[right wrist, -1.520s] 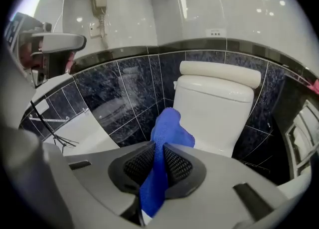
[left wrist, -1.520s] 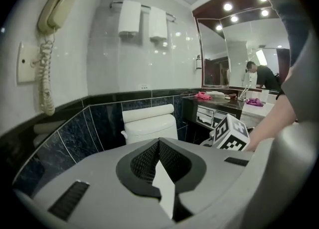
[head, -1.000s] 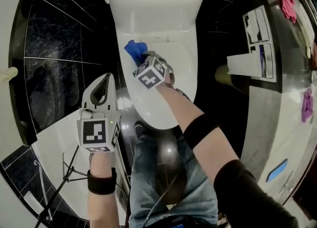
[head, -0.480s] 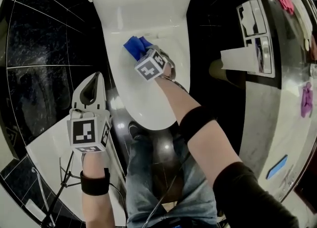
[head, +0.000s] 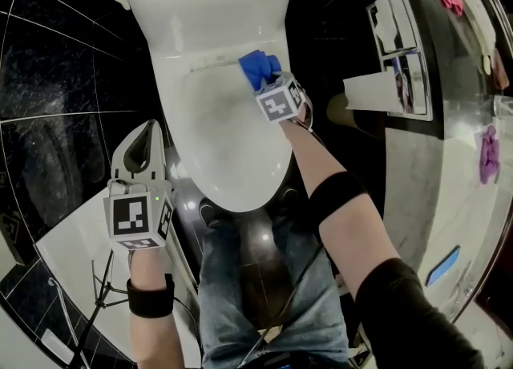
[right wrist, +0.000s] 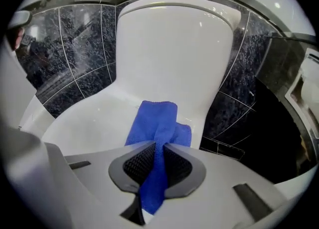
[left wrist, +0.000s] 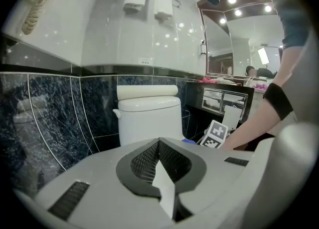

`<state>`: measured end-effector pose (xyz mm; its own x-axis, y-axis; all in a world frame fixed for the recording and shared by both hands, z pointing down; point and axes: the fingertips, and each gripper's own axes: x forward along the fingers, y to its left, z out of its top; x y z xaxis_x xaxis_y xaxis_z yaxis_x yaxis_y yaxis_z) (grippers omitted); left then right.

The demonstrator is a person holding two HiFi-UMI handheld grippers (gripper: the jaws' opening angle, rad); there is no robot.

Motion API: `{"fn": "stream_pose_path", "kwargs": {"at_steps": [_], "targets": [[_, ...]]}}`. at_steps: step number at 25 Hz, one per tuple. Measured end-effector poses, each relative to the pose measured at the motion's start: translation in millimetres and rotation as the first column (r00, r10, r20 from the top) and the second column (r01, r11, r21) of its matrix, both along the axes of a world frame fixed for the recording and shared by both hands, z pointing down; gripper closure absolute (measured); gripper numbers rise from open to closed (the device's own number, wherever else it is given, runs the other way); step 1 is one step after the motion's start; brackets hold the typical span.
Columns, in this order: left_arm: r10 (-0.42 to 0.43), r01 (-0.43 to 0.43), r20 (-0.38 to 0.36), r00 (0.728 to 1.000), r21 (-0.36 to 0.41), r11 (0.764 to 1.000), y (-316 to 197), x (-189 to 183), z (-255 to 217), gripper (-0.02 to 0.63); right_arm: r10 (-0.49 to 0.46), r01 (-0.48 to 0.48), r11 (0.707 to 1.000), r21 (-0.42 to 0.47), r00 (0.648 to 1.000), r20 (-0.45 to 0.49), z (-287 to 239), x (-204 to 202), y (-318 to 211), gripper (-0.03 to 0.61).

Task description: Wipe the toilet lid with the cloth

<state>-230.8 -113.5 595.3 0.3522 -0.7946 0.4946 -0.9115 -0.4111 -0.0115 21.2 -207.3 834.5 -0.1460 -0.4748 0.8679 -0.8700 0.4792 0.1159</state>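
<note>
The smooth white oval toilet lid [head: 212, 139] is down, its narrow front rim pointing at the person's blue jeans [head: 264, 295] and its back edge meeting the white ceramic tank [head: 208, 6]. The crumpled blue terry cloth [head: 258, 66] lies on the lid's rear right corner, just in front of the tank and close to the right edge. From it the lid's broad white surface spreads to the left and toward the front rim. Past that right edge a narrow dark gap falls away beside the bowl. Beyond the gap a white sheet of toilet paper [head: 373, 91] hangs from a wall holder. To the left of the toilet run black marbled wall tiles [head: 64, 79], well apart from the lid. The right gripper [head: 264, 79] points steeply down at the lid. Its fingers [right wrist: 137, 166] are nearly closed, pinching a fold of the cloth between the dark ridged pads, while the rest of the cloth fans out flat onto the lid in front of them. The left gripper [head: 148, 131] hangs off the lid's left front edge, beside it and not touching, tipped slightly down toward the tank. Its fingers [left wrist: 144, 163] are pressed together with nothing held between them.
</note>
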Motion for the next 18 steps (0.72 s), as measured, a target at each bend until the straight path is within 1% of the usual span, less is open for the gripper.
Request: {"fn": "stream_pose_path", "kwargs": {"at_steps": [3,4,5,6,8,9,11,13,14,16,18], "targets": [[0.004,-0.004,0.001,1.000,0.017,1.000,0.5,1.9,-1.9,0.614,0.114,-0.116,0.992,-0.041,0.993,-0.032,5.4,33.5,5.3,0.508],[0.002,-0.002,0.000,1.000,0.019,1.000,1.0,1.0,-3.0,0.614,0.140,-0.141,0.989,-0.049,0.990,-0.033,4.4,39.0,8.9,0.509],[-0.003,0.003,-0.002,1.000,0.018,1.000,1.6,-0.9,-4.0,0.614,0.139,-0.140,0.990,-0.035,0.990,-0.022,-1.6,36.0,10.6,0.509],[-0.010,0.010,-0.006,1.000,0.018,1.000,2.1,-3.6,-4.5,0.614,0.113,-0.113,0.994,-0.002,0.994,0.005,-12.7,23.2,10.6,0.509],[-0.029,0.029,-0.013,1.000,0.013,1.000,3.1,-10.5,-4.6,0.614,0.014,-0.022,0.997,0.075,0.995,0.095,-40.9,-27.8,14.1,0.509],[-0.039,0.040,-0.016,0.999,0.012,0.999,3.6,-14.4,-4.6,0.614,-0.041,0.026,0.995,0.098,0.988,0.150,-52.2,-61.7,20.3,0.509],[-0.057,0.058,-0.019,0.998,0.012,0.998,4.7,-21.2,-4.5,0.614,-0.131,0.108,0.989,0.104,0.959,0.251,-62.5,-131.6,38.8,0.508],[-0.064,0.065,-0.015,0.998,0.009,0.998,5.7,-25.3,-3.9,0.614,-0.190,0.176,0.982,0.073,0.930,0.314,-57.4,-190.9,58.9,0.506],[-0.065,0.065,-0.013,0.998,0.008,0.998,6.3,-26.8,-3.1,0.614,-0.211,0.206,0.977,0.049,0.922,0.325,-51.1,-213.7,67.6,0.506],[-0.062,0.062,-0.007,0.998,0.006,0.998,8.6,-29.5,-0.9,0.614,-0.231,0.246,0.969,-0.010,0.923,0.308,-31.0,-240.7,81.4,0.506],[-0.057,0.057,-0.001,0.998,0.001,0.998,12.0,-31.3,0.5,0.614,-0.212,0.242,0.967,-0.081,0.940,0.268,-5.8,-240.3,92.2,0.508]]}}
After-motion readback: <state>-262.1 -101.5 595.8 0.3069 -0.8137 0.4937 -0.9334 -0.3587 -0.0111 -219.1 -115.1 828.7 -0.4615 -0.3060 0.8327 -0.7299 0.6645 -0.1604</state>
